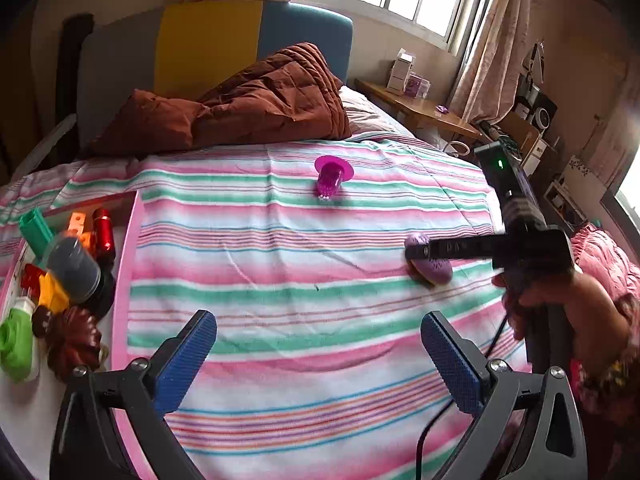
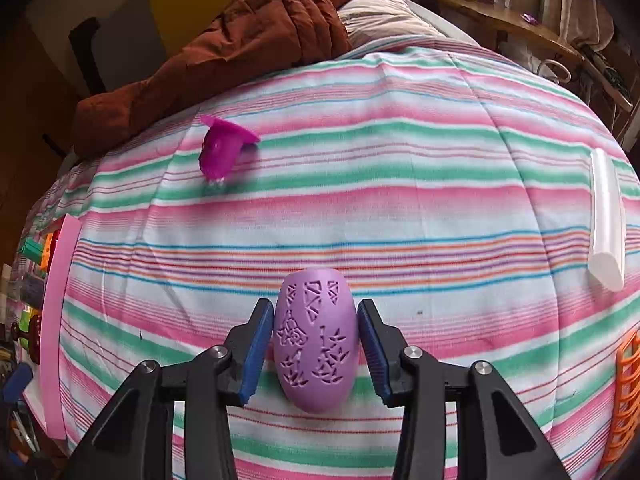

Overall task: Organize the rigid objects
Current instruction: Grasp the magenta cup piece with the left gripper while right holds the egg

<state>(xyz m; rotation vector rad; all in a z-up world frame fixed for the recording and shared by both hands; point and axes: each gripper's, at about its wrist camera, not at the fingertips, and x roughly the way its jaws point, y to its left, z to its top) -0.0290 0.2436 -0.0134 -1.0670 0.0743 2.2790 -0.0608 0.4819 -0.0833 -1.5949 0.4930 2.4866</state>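
A lilac egg-shaped cup (image 2: pixel 314 340) with cut-out patterns lies on the striped bedspread (image 2: pixel 400 208). My right gripper (image 2: pixel 314 350) straddles it, one blue pad on each side, with small gaps showing; it is open. The same cup shows in the left wrist view (image 1: pixel 434 270) under the right gripper's finger (image 1: pixel 452 248). A magenta flanged cup (image 1: pixel 330 176) lies further up the bed, also in the right wrist view (image 2: pixel 222 152). My left gripper (image 1: pixel 318 344) is open and empty, low over the bedspread.
A pink-rimmed tray (image 1: pixel 124 280) at the left holds several toys and bottles. A white tube (image 2: pixel 606 220) lies at the right, an orange basket (image 2: pixel 626 396) at the right edge. A brown quilt (image 1: pixel 248 100) lies at the bed's head, with a wooden side table (image 1: pixel 420 108) beyond.
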